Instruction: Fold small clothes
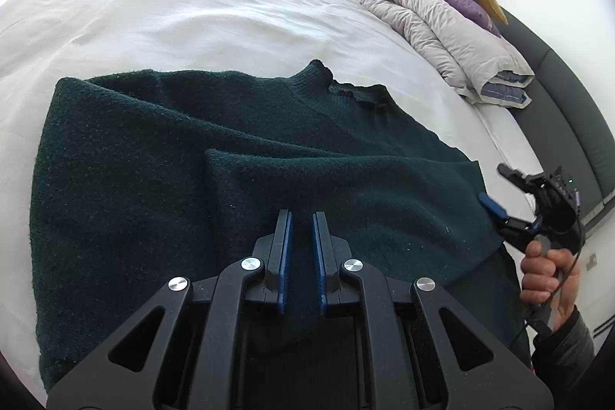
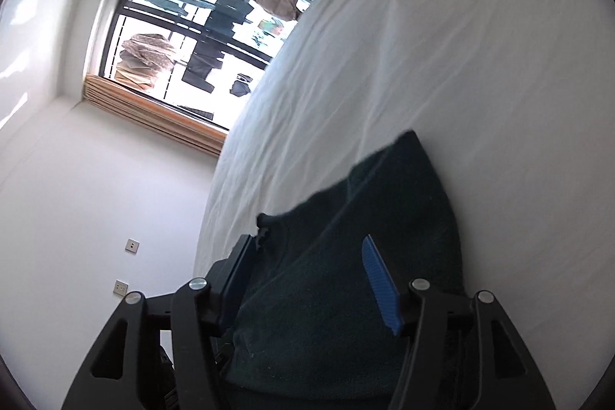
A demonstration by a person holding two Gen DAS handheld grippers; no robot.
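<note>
So the dark green sweater (image 1: 230, 160) lay near the bed's (image 1: 192, 25) edge, partly folded. The left gripper (image 1: 301, 229) had fingers nearly together, holding nothing; the right gripper (image 2: 311, 271) gaped wide around the side hem. Looked thick, floppy knit, so I'd grab hems or shoulders.

In my left wrist view, the left gripper (image 1: 301, 229) hovers low centre over the dark green sweater (image 1: 192, 160) on the white bed (image 1: 192, 14), jaws narrowly parted. At right, the right gripper (image 1: 499, 189) stands wide apart at the sweater's edge.
</note>
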